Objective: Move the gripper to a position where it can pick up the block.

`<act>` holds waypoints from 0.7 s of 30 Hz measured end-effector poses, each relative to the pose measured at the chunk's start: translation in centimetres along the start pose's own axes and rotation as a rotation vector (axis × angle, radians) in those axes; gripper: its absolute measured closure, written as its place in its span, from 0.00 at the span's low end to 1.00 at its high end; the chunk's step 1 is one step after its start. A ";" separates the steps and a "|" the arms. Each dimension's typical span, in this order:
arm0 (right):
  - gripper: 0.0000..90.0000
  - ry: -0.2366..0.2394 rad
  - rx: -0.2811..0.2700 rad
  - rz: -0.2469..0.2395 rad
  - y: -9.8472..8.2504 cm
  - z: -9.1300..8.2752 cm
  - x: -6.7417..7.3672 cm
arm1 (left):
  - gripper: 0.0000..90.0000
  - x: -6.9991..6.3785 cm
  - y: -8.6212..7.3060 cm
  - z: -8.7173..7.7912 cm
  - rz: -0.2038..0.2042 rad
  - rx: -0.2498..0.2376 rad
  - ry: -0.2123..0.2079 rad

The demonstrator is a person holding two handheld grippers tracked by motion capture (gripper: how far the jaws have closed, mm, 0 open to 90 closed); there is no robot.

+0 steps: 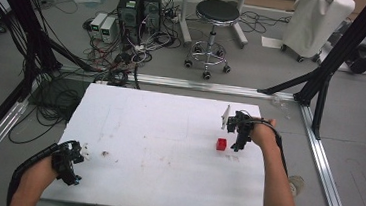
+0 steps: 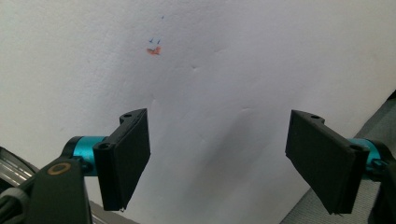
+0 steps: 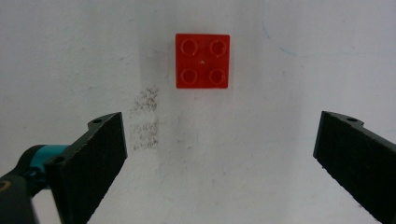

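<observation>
While the left gripper [image 1: 76, 164] hangs spread at the table's [image 1: 168, 132] near-left corner, the right gripper [image 3: 219, 163], spread wide, hovers just short of the red brick [image 3: 202, 60].

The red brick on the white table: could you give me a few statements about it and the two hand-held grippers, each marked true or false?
1. The red brick has four studs on top. True.
2. The right gripper is shut on the brick. False: its jaws stand wide open, with the brick lying apart ahead of them.
3. The left gripper is open with nothing between its jaws. True.
4. The brick lies near the left gripper. False: it lies on the table beside the right gripper, on the far side from the left one.
</observation>
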State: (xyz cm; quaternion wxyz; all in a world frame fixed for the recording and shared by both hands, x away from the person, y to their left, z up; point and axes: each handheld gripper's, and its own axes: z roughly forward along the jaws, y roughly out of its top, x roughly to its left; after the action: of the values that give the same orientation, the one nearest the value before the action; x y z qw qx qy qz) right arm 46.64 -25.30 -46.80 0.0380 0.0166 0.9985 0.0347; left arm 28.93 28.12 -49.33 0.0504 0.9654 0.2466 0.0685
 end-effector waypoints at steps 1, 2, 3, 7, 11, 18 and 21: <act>0.02 0.007 0.001 -0.004 0.3 0.6 0.0 | 0.25 0.0 0.0 0.0 0.000 0.000 -0.001; 0.02 0.012 -0.001 -0.002 0.4 0.9 0.0 | 0.25 0.0 0.0 0.0 0.000 0.000 0.000; 0.02 0.016 0.004 -0.006 0.5 1.1 0.0 | 0.25 -0.1 0.0 0.0 -0.005 0.001 0.003; 0.02 0.024 0.003 -0.012 1.0 1.9 0.0 | 0.25 0.0 0.1 0.0 0.003 0.003 -0.004; 0.02 0.038 0.001 -0.019 1.5 2.7 0.0 | 0.25 0.0 0.1 0.0 0.004 0.004 -0.005; 0.02 0.058 0.000 -0.022 2.0 3.8 0.1 | 0.25 0.0 0.1 0.0 0.003 0.002 -0.004; 0.02 0.066 0.006 -0.022 2.2 4.5 0.1 | 0.25 0.0 0.1 -0.1 0.003 0.003 -0.005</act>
State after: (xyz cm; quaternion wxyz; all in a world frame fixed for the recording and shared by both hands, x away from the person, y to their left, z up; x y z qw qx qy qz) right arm 46.97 -22.79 -51.09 0.0055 0.0046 0.9995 0.0317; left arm 28.94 27.98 -49.27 0.0493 0.9660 0.2451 0.0656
